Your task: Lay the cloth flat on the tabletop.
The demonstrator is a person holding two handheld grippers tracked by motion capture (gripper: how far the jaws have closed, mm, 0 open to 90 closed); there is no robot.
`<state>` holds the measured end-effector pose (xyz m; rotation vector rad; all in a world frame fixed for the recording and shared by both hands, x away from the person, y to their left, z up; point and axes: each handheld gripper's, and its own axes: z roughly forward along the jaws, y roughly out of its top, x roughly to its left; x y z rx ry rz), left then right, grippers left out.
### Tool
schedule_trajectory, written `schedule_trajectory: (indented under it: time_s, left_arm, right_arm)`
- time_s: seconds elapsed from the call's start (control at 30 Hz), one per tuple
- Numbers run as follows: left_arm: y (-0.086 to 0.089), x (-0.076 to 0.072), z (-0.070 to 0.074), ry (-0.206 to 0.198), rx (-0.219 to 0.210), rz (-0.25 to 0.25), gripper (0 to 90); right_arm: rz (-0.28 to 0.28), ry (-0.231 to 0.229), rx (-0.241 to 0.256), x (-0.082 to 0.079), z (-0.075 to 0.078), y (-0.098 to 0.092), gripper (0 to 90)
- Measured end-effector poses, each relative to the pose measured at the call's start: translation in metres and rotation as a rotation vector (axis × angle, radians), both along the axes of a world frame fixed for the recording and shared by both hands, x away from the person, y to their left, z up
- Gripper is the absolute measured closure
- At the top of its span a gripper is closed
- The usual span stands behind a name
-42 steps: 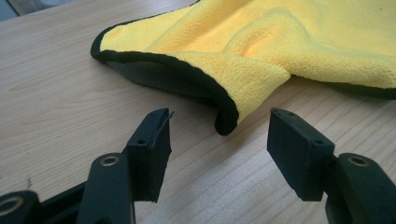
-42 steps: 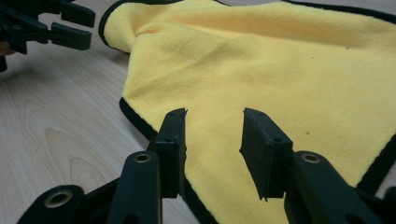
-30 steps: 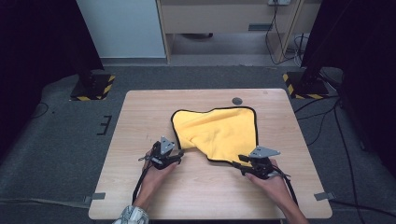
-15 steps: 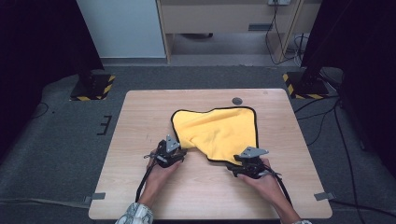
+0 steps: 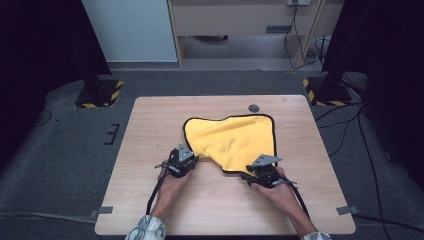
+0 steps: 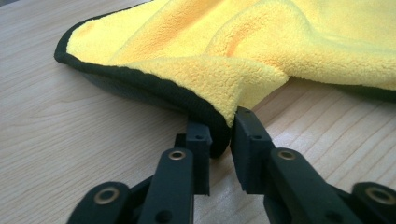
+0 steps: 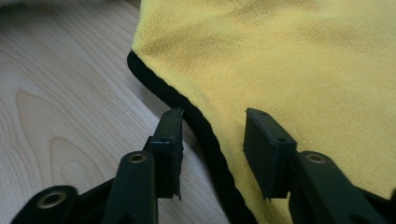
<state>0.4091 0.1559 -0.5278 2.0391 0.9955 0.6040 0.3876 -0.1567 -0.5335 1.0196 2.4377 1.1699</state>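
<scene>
Cloth (image 5: pixel 235 142) corner was pinched in the left gripper (image 6: pixel 220 140), while the right gripper (image 7: pixel 212 140), having shifted inward, straddled the hem wide apart, apparently unclamped.

Fleece on pale wood

I see a fluffy, matt yellow cloth (image 6: pixel 261 51) with black stitched edging, a smooth light wood-grain tabletop (image 6: pixel 70 121), and matt black plastic jaws with brass-coloured rivets on my left gripper (image 6: pixel 219 135).

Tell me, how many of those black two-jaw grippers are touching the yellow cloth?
2. The left black two-jaw gripper pinches the yellow black-edged microfibre cloth at its near-left corner; the right gripper straddles its near-right edge, open.
</scene>
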Motion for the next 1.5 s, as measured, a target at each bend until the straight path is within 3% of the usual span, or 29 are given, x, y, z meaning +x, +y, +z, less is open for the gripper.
schedule_trajectory:
  time_s: [0.2, 0.3, 0.5, 0.63, 0.77, 0.9, 1.0, 1.07, 1.3, 1.5]
  left_arm:
    - [0.0, -0.002, 0.004, -0.012, -0.019, -0.002, 83.2]
    - [0.001, -0.003, 0.007, -0.017, -0.027, -0.001, 83.8]
    - [0.009, -0.002, 0.022, -0.036, -0.035, 0.013, 84.8]
    - [0.015, 0.003, 0.032, -0.042, -0.027, 0.027, 85.0]
    - [0.02, 0.011, 0.034, -0.032, -0.02, 0.042, 85.2]
    - [0.021, 0.019, 0.027, 0.005, 0.008, 0.052, 85.3]
    - [0.022, 0.023, 0.022, 0.031, 0.004, 0.05, 85.1]
    - [0.022, 0.026, 0.016, 0.071, 0.003, 0.036, 83.5]
    - [0.021, 0.024, 0.008, 0.075, -0.014, 0.028, 71.2]
    - [0.024, 0.018, 0.005, 0.061, -0.024, 0.014, 68.1]
  right_arm:
    - [-0.037, -0.009, -0.022, 0.003, 0.0, -0.002, 81.0]
    - [-0.056, 0.003, 0.001, 0.006, 0.001, -0.005, 85.1]
    - [-0.083, -0.026, 0.043, 0.01, 0.016, -0.019, 85.9]
    - [-0.104, -0.03, 0.04, 0.014, 0.026, -0.03, 86.0]
    - [-0.096, -0.026, 0.012, 0.014, 0.024, -0.031, 86.1]
    - [-0.092, 0.002, -0.019, 0.014, 0.013, -0.027, 86.1]
    - [-0.085, 0.007, -0.026, 0.014, 0.009, -0.022, 86.0]
    - [-0.084, 0.008, -0.028, 0.014, 0.007, -0.021, 85.7]
    - [-0.088, 0.009, -0.017, 0.015, 0.005, -0.022, 79.7]
    - [-0.088, 0.004, -0.014, 0.014, 0.004, -0.023, 78.2]
